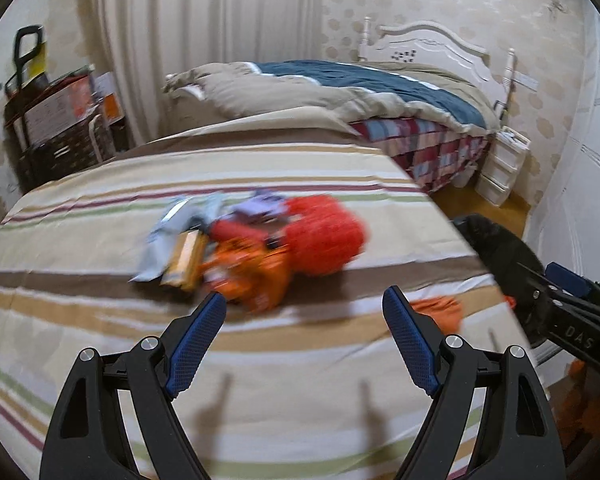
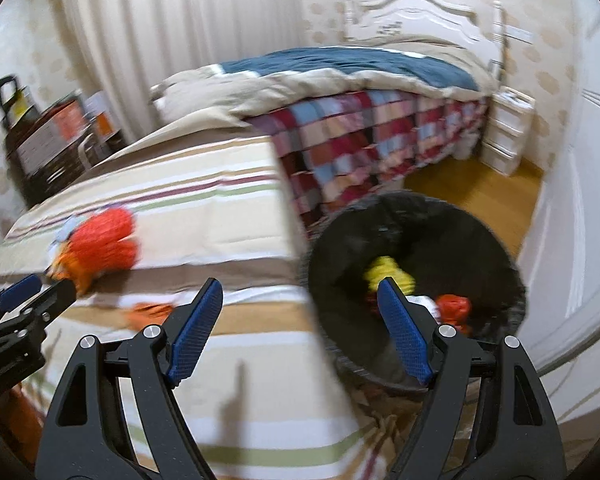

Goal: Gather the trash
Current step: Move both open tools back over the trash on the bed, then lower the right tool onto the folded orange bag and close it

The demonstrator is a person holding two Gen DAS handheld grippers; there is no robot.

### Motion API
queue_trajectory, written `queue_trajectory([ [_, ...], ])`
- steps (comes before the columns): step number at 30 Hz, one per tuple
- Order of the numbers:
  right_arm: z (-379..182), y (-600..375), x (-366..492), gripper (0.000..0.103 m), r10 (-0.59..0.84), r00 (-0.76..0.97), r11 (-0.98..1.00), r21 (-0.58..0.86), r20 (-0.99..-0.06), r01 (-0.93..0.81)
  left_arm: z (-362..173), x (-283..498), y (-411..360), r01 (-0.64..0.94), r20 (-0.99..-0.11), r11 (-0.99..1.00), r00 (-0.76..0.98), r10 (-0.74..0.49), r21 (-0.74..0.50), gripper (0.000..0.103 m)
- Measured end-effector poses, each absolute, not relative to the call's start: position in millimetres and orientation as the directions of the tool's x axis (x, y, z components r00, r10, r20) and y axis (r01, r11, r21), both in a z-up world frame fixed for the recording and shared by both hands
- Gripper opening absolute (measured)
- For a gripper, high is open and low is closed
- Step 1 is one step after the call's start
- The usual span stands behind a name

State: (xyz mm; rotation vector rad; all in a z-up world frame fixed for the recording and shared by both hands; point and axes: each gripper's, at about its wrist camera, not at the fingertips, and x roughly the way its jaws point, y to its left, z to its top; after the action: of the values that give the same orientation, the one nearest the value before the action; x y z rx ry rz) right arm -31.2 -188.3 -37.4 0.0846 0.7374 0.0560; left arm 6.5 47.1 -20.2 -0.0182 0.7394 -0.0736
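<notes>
- Left wrist view: the left gripper (image 1: 304, 304) has its two blue fingers spread wide, and nothing is between them.
- Just ahead of it, on the striped bed cover (image 1: 100, 320), sits a pile of trash (image 1: 260, 244). I can see a fuzzy red thing, orange wrappers, a yellowish box and some pale blue and purple bits. The picture is blurry, so I cannot say what each one is.
- One small orange scrap (image 1: 440, 310) lies apart from the pile, close to the right blue finger.
- The black trash bin (image 1: 496, 248) peeks in at the right edge, past the side of the bed. Part of the right gripper (image 1: 568, 280) shows there too.
- Right wrist view: the right gripper (image 2: 300, 288) is spread wide too and holds nothing. It hangs over the edge of the bed, next to the bin.
- The black trash bin (image 2: 340, 240) stands on the floor beside the bed. Some trash is already inside: a yellow piece (image 2: 388, 272), a red piece (image 2: 454, 306) and something white.
- The pile (image 2: 96, 244) and the orange scrap (image 2: 148, 312) are on the bed, to the left.
- So I think the job is partly done. Some trash is in the bin, but the big pile and the scrap are not yet picked up.
</notes>
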Motion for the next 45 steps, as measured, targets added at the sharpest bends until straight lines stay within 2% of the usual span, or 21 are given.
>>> queue_trajectory([
  [8,-47,-135,-36,0.078,0.158,0.684,0.985,0.063,-0.712,-0.161,-28,-8,98,-0.035,-0.685,0.999,0.729,-0.001,-0.038,0.080],
  [19,-60,-102,-22,0.077,0.129,0.642,0.975,-0.021,-0.756,-0.221,-38,-7,127,-0.077,-0.709,0.994,0.705,-0.002,-0.079,0.080],
  [22,-62,-98,-18,0.067,0.132,0.634,0.972,-0.025,-0.762,-0.232,-39,-7,128,-0.076,-0.711,0.994,0.703,-0.003,-0.079,0.080],
  [24,-63,-96,-16,0.054,0.138,0.628,0.971,-0.021,-0.766,-0.239,-40,-7,128,-0.076,-0.713,0.994,0.702,-0.003,-0.079,0.080],
  [27,-64,-94,-16,0.049,0.147,0.623,0.970,-0.012,-0.768,-0.244,-41,-6,129,-0.079,-0.716,0.993,0.698,-0.003,-0.082,0.080],
  [30,-63,-95,-18,0.051,0.160,0.616,0.968,-0.001,-0.771,-0.252,-41,-5,131,-0.082,-0.719,0.993,0.695,-0.006,-0.088,0.080],
  [31,-63,-97,-18,0.055,0.171,0.612,0.967,0.011,-0.772,-0.255,-41,-5,132,-0.083,-0.719,0.992,0.695,-0.007,-0.091,0.080],
  [32,-63,-100,-19,0.066,0.185,0.605,0.966,0.030,-0.774,-0.256,-41,-5,132,-0.083,-0.719,0.992,0.695,-0.008,-0.091,0.080],
  [33,-62,-102,-20,0.070,0.191,0.607,0.967,0.040,-0.771,-0.252,-41,-5,131,-0.083,-0.719,0.992,0.695,-0.008,-0.091,0.080],
  [38,-60,-110,-24,0.070,0.189,0.615,0.970,0.049,-0.766,-0.237,-41,-5,132,-0.087,-0.718,0.992,0.696,-0.009,-0.096,0.080],
  [40,-61,-109,-25,0.058,0.190,0.612,0.969,0.045,-0.767,-0.245,-41,-5,133,-0.089,-0.717,0.991,0.697,-0.008,-0.097,0.080],
  [42,-63,-107,-25,0.043,0.186,0.608,0.967,0.034,-0.771,-0.253,-41,-4,133,-0.090,-0.717,0.991,0.697,-0.006,-0.095,0.080],
  [45,-63,-103,-24,0.041,0.178,0.615,0.967,0.021,-0.768,-0.254,-41,-3,134,-0.094,-0.714,0.992,0.700,0.003,-0.087,0.080],
])
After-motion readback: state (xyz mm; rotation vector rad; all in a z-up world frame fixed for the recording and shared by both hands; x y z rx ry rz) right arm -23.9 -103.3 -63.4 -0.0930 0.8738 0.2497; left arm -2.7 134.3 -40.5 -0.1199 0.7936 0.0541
